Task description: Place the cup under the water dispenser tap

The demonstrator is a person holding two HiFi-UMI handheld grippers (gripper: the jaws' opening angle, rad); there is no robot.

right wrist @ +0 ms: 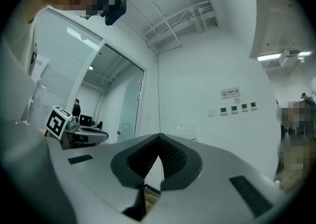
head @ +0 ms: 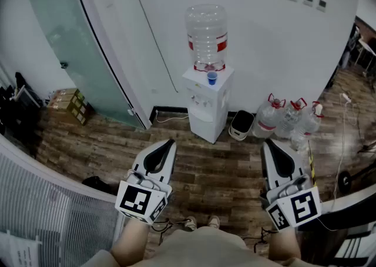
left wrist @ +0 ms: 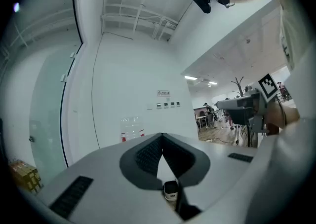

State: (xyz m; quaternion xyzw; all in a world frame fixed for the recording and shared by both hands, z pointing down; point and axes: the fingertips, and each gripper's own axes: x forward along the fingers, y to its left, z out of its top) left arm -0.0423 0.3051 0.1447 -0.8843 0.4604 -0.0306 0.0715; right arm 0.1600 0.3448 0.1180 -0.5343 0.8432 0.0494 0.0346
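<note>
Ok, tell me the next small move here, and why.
Probably step forward toward the water dispenser: the blue cup sits on its top, beside the bottle, well beyond both grippers. The left gripper and right gripper are shut and empty, so one would need opening once closer.

The wood-plank floor (head: 211, 166) carries a white water dispenser (head: 207, 107) against the wall. Just right of it stands a small white bin (head: 241, 124), then three large water bottles (head: 288, 120). Far left sit what look like stacked cardboard boxes (head: 69, 104).
</note>
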